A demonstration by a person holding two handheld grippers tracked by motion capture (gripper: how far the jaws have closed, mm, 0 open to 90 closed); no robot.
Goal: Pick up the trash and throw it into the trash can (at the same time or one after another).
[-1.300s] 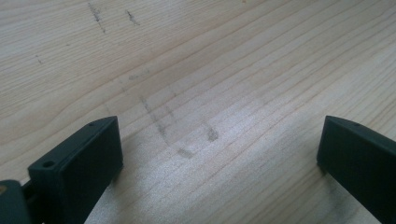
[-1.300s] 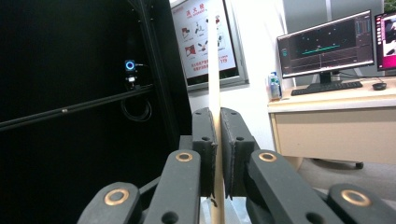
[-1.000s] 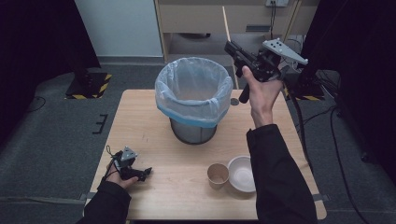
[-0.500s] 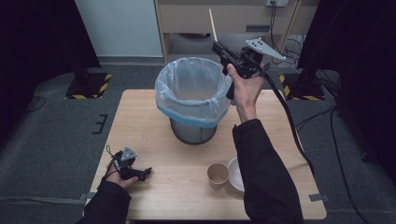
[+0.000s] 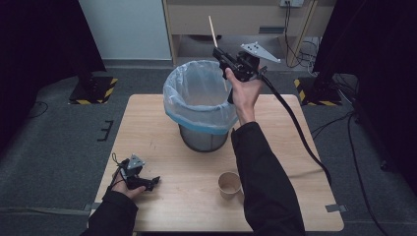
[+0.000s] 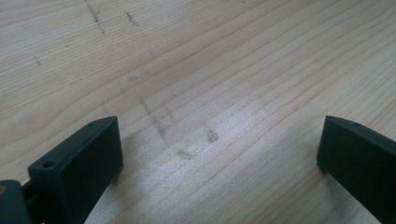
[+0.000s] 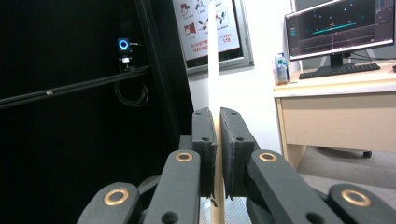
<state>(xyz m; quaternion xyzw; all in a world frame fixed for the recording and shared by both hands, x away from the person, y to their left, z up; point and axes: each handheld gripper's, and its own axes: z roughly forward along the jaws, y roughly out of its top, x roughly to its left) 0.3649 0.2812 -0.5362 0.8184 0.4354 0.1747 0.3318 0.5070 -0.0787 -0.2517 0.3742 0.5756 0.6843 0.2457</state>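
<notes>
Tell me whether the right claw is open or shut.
Shut: the right claw clamps a thin wooden stick above the bin.

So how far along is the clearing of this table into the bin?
Done: can't tell what's already binned. In hand: the right claw grips a thin wooden stick above the blue-lined mesh bin. Left: dropping it in, and probably the brown paper cup. The left claw rests open on the wooden table.

I take the table as my landmark. Paper cup stands upright on it, near the front edge. Behind the table, beyond its far edge: pale wooden desk. On the floor off its far left corner, a yellow-black striped base; another off the far right corner.
</notes>
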